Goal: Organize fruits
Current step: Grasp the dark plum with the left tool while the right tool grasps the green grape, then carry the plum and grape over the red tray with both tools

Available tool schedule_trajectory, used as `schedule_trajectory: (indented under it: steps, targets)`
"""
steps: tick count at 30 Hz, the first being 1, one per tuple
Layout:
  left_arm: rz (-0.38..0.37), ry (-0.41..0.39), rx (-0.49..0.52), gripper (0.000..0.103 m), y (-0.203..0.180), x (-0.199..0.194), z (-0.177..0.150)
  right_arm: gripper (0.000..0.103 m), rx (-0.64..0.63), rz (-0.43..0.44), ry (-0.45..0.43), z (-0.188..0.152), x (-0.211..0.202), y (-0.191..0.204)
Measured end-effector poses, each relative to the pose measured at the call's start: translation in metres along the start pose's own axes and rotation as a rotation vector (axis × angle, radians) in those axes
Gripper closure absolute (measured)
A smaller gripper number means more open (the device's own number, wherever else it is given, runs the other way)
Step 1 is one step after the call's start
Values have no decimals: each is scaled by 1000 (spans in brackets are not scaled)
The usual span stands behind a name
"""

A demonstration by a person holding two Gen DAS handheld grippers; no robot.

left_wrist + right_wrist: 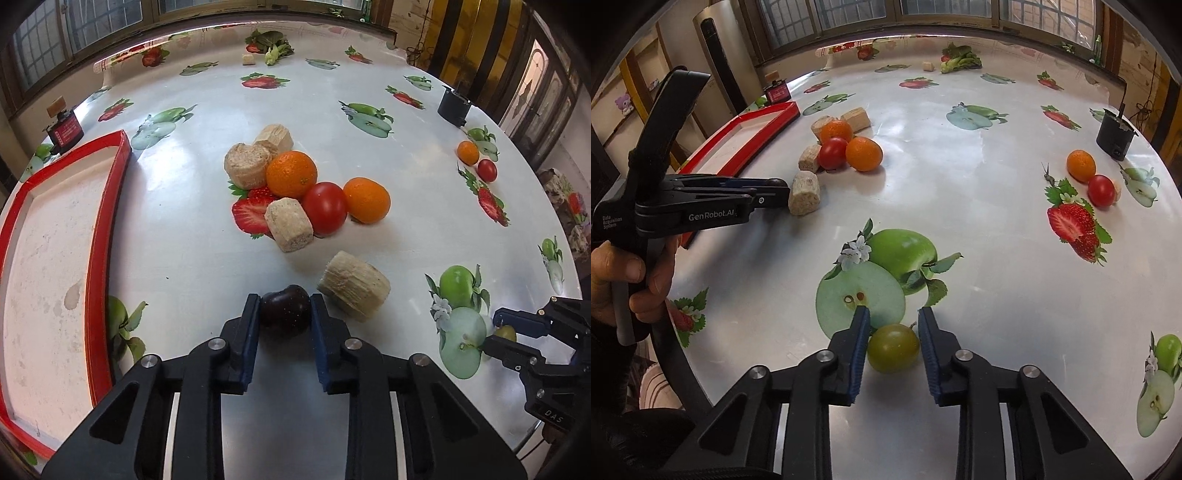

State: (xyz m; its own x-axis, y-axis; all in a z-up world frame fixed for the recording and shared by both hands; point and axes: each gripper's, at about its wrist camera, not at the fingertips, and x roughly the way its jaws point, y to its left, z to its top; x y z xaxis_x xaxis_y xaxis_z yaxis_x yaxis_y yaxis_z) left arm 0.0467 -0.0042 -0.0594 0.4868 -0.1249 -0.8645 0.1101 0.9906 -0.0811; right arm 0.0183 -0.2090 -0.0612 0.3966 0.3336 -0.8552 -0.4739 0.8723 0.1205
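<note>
Tongs first: your left tongs (285, 314) are closed on a dark plum (285, 308), both pads touching its sides, and it sits low at the surface (424, 229); whether it is lifted clear you cannot tell. Your right tongs (893, 345) stand partly open around a green grape (893, 347): the left pad touches or nearly touches it, the right pad shows a narrow gap, so nothing is gripped there yet.

As I judge it, you are at the very start. The red tray (94, 236), just left of your left tongs, holds no fruit in either view, so every piece is still to be sorted.

Just beyond the plum on its right lies a fibrous beige chunk (354, 290), near but apart from the tongs. Farther ahead sits the main cluster: three more chunks (289, 224), a tomato (325, 207) and two oranges (291, 173), touching one another. Well off to the right lie another orange (468, 152) and tomato (487, 170), side by side, near a black pot (453, 105). At the far edge lie some greens (271, 44), and at the far left a small red box (66, 131)

I would carry the plum leftward over the tray's rim, and close the right tongs before lifting the grape
</note>
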Motion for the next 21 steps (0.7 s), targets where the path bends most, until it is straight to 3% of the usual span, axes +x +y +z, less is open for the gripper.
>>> schedule_trajectory:
  steps: [5, 21]
  targets:
    - [-55, -15, -51, 80, 9, -11, -9, 76, -15, -16, -7, 0, -2, 6]
    - [8, -119, -77, 80, 29, -61, -21, 76, -69, 13, -49, 21, -13, 35]
